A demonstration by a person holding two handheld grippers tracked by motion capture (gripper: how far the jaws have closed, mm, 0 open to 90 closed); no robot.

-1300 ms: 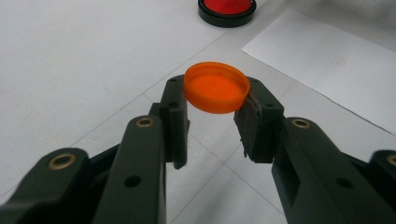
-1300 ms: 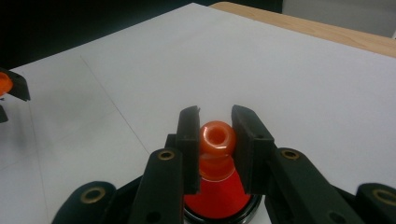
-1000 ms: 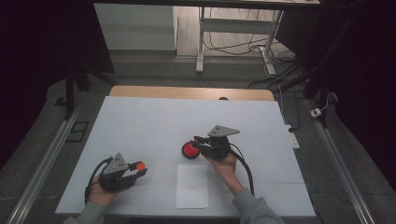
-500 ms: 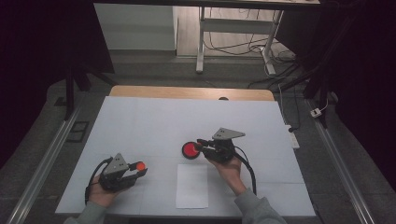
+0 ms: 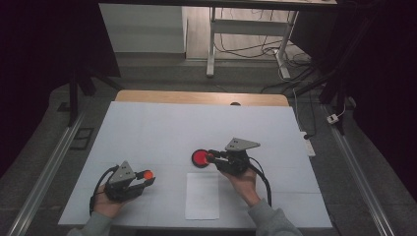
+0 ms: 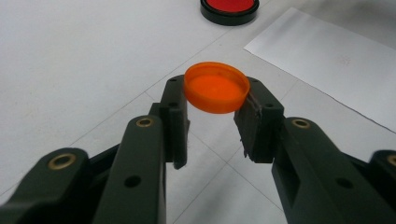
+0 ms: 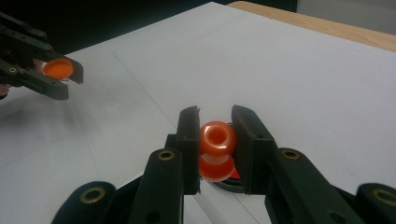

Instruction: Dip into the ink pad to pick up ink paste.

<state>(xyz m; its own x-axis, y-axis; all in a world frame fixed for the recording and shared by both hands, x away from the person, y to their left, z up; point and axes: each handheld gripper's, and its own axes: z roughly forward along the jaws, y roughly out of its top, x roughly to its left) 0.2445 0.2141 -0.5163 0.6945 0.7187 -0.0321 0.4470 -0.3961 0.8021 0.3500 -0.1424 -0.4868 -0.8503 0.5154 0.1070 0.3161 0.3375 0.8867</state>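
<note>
On the white desk (image 5: 147, 128), the left tongs (image 6: 212, 114) are clamped on an orange cap (image 6: 216, 93) at the near left; the right tongs (image 7: 215, 140) grip a small orange-red spool (image 7: 217, 149) just above a red disc (image 5: 200, 158), beside a paper sheet (image 5: 202, 195)

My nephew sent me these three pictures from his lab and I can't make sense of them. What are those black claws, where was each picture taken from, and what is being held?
There is no robot here: a person holds a hand-operated claw in each hand. The wide picture comes from a camera above the table. The two close-ups come from small cameras riding on the claws.

The left gripper pinches an orange cap. The right gripper pinches a small orange knob-shaped piece just above a red disc in a black rim. A white sheet of paper lies near the person.
</note>
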